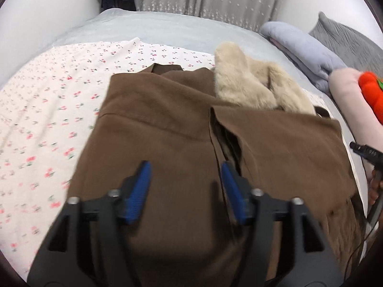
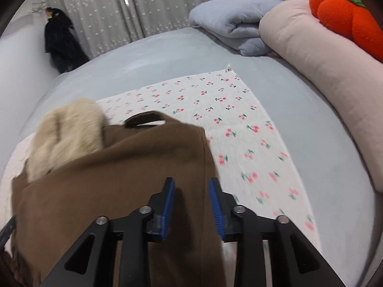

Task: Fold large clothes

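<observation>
A brown coat (image 1: pixel 167 119) with a beige fur collar (image 1: pixel 246 81) lies flat on a cherry-print cloth (image 1: pixel 47 110) on the bed, its front slit running down the middle. My left gripper (image 1: pixel 186 165) hovers open over the coat's lower part, with nothing between its blue pads (image 1: pixel 141 184). In the right wrist view the same coat (image 2: pixel 119 167) and fur collar (image 2: pixel 67 129) fill the lower left. My right gripper (image 2: pixel 190 181) stands open over the coat's right edge; the fabric lies beneath the gap and the pads do not press it. That gripper also shows at the right edge (image 1: pixel 366 153) of the left wrist view.
The grey bed sheet (image 2: pixel 148 55) spreads around the cherry-print cloth (image 2: pixel 239 124). A folded grey blanket (image 2: pixel 234 26), a pink pillow (image 2: pixel 311 67) and an orange plush toy (image 2: pixel 342 16) lie at the head end. Curtains (image 2: pixel 115 4) and dark hanging clothes (image 2: pixel 59 40) stand behind.
</observation>
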Motion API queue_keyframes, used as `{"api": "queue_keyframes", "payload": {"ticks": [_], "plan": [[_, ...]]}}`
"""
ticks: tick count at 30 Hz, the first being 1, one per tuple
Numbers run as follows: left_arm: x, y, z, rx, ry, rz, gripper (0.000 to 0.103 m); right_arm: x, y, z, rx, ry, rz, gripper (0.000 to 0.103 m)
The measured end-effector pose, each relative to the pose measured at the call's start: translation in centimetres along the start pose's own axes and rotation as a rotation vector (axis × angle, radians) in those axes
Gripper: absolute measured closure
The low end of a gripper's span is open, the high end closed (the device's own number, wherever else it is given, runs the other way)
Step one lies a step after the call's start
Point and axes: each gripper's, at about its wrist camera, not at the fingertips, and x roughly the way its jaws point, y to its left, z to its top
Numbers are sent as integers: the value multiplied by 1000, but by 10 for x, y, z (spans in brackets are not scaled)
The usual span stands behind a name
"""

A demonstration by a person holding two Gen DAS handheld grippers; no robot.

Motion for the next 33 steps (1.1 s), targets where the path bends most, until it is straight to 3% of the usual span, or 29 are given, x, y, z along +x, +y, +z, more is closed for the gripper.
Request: {"api": "queue_keyframes", "payload": {"ticks": [2, 4, 8, 14, 23, 28, 33], "plan": [[-15, 4, -8, 10, 18, -20, 29, -20, -3, -9, -7, 0, 19, 50], [-32, 8, -18, 9, 48, -46, 23, -47, -8, -22, -16, 6, 53, 43], [-67, 18, -41, 22, 96, -63, 21, -89, -14, -48, -29, 35, 102, 29], [-116, 45, -84, 65, 113, -19, 18, -144, -22, -100, -106, 74, 149, 21], [-150, 103, -154, 59, 195, -48, 18, -175, -45, -195, -173, 195, 202, 20], [-160, 131, -192, 30, 281, -152, 18, -178, -73, -234, -103, 258, 266, 20], [-156, 152, -222, -89, 368, -342, 18, -168, -98, -259, 9, 333, 342, 20]]}}
